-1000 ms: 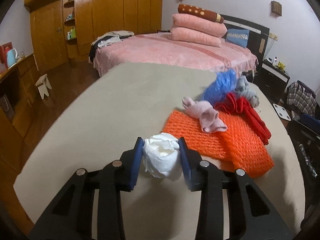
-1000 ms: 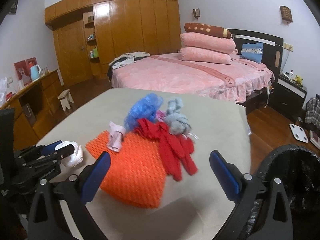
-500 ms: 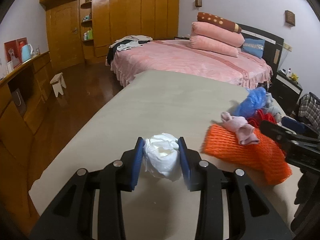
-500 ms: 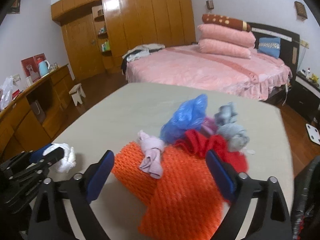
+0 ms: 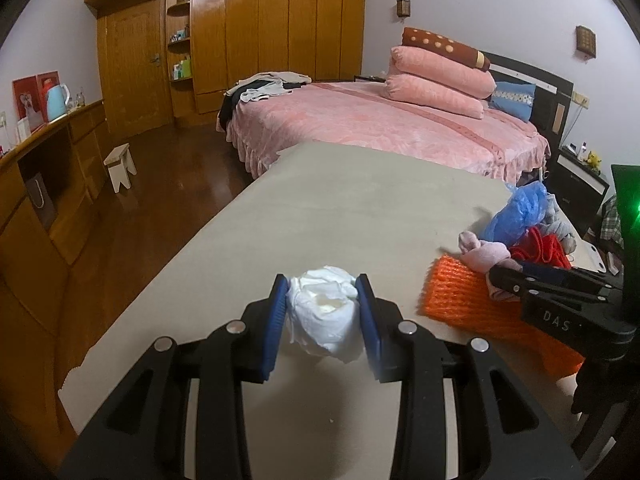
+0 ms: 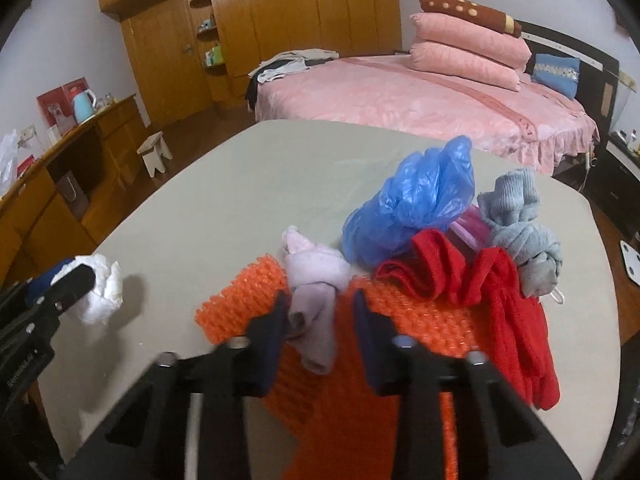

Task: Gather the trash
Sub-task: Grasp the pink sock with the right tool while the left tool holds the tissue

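Note:
My left gripper (image 5: 322, 320) is shut on a crumpled white paper wad (image 5: 324, 316), held just above the beige table (image 5: 340, 208); the wad also shows at the left of the right wrist view (image 6: 100, 288). My right gripper (image 6: 318, 320) has its blue pads on either side of a pale pink rolled cloth (image 6: 314, 280) that lies on an orange mesh sheet (image 6: 400, 328); the pads look close to it, contact unclear. A blue plastic bag (image 6: 416, 204), red cloth (image 6: 492, 292) and grey sock (image 6: 520, 224) lie behind.
The pink bed (image 5: 380, 128) stands beyond the table's far edge. A wooden sideboard (image 5: 44, 184) and a small stool (image 5: 120, 164) are on the left over dark floor. The table's left edge (image 5: 160, 280) runs near my left gripper.
My right gripper has moved forward over the orange mesh and narrowed from wide open to around the pink cloth. My left gripper has kept its hold on the wad and swung left.

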`<action>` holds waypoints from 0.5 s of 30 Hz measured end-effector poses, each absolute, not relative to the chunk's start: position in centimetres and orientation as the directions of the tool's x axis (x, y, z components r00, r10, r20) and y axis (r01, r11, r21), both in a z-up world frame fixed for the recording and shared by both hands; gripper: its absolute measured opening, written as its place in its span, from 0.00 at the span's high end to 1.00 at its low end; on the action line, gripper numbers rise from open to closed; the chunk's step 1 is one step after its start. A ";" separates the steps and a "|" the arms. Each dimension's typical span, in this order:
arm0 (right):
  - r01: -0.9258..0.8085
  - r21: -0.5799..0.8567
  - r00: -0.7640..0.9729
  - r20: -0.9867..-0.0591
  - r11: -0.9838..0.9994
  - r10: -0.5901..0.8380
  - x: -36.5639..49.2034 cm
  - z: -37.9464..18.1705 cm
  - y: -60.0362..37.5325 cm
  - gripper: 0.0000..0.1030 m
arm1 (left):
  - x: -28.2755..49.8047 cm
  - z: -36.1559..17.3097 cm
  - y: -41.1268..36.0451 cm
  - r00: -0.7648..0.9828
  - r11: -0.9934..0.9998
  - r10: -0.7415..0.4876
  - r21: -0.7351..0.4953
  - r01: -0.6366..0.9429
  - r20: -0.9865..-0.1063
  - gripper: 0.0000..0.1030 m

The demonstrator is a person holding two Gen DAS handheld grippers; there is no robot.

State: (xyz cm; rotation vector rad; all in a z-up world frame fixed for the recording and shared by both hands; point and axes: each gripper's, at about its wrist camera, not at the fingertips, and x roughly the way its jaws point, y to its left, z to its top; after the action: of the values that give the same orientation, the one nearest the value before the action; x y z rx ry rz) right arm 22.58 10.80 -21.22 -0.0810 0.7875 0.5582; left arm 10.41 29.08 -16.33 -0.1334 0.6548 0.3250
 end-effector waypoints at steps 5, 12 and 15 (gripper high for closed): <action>-0.535 0.161 0.569 -0.656 0.829 0.495 21.7 -19.7 9.7 0.88 | 10.0 -15.6 28.6 0.758 0.943 0.254 -0.022 -0.333 -0.601 0.67; -0.545 0.185 0.558 -0.648 0.817 0.519 20.2 -18.6 8.2 0.89 | 9.7 -14.8 27.4 0.776 0.950 0.238 -0.027 -0.312 -0.584 0.67; -0.550 0.161 0.551 -0.668 0.819 0.501 19.5 -19.2 7.8 0.85 | 9.6 -15.3 27.0 0.772 0.952 0.231 -0.025 -0.305 -0.592 0.67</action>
State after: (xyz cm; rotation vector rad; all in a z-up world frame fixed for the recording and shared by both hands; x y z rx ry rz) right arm 19.49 7.79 -19.22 -0.0697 0.7670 0.6223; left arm 9.61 27.05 -15.30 -0.1225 0.6250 0.2910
